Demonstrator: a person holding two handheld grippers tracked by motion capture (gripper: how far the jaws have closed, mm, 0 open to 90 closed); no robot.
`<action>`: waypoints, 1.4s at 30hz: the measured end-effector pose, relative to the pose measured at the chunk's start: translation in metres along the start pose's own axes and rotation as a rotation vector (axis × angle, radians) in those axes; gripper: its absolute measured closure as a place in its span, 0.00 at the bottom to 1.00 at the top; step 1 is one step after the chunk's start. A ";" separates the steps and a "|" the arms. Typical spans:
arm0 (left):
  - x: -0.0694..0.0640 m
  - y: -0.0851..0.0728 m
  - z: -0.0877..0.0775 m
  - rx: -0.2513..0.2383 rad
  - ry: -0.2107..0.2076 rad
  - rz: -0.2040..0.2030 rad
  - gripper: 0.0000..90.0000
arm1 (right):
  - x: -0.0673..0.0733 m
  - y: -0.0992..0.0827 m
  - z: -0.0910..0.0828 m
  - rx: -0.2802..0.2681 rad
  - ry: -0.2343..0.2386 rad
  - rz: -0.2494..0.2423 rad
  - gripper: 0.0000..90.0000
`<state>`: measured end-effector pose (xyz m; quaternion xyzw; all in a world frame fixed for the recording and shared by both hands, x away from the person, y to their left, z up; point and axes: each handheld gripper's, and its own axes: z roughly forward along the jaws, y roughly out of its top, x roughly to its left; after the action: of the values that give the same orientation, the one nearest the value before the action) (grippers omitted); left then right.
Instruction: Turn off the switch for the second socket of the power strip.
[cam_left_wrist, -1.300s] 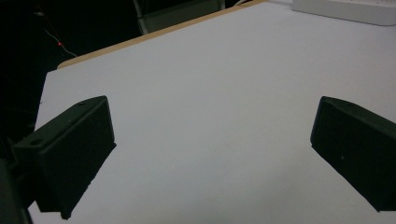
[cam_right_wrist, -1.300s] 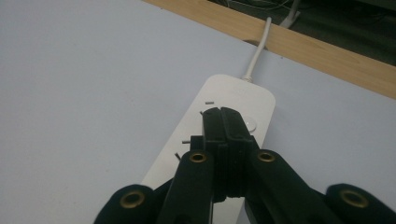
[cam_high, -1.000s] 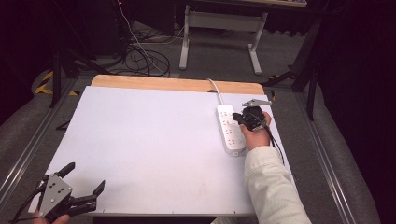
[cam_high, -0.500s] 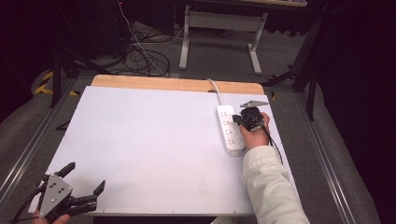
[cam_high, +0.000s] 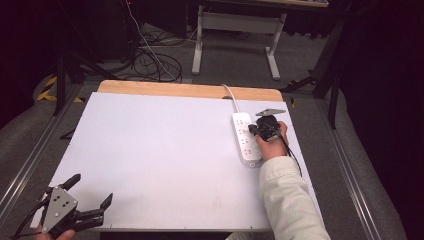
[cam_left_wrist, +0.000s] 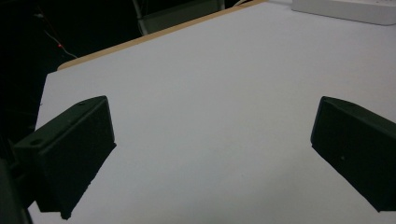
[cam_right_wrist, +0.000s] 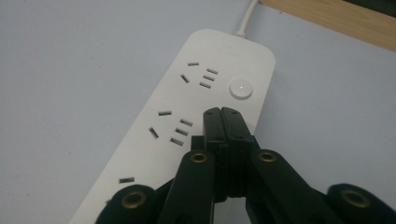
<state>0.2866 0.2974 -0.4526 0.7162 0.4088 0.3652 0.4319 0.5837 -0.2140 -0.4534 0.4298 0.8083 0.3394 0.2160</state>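
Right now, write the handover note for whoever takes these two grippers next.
Right gripper: fingers shut together with nothing between them, tips poised over the white power strip, just short of its round button. Whether the tips touch the strip cannot be told.
Left gripper: fingers wide open, idle at the near left corner of the white table top.
Power strip: lies along the far right side of the table, cord running off the back edge; nothing plugged in.
Done: right gripper brought to the strip.
Left: probably press the button; confirm first.
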 end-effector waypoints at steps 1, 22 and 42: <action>0.000 0.000 0.000 0.000 0.000 0.000 0.00 | 0.000 0.000 0.000 0.000 -0.001 -0.002 1.00; 0.000 0.000 0.000 0.000 -0.004 0.002 0.00 | 0.005 -0.004 0.002 -0.009 -0.034 -0.004 1.00; -0.001 0.000 0.001 0.000 -0.010 0.005 0.00 | 0.005 -0.003 0.003 -0.004 -0.032 0.010 1.00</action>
<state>0.2872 0.2962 -0.4527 0.7191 0.4047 0.3626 0.4331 0.5809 -0.2100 -0.4582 0.4388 0.8018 0.3355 0.2279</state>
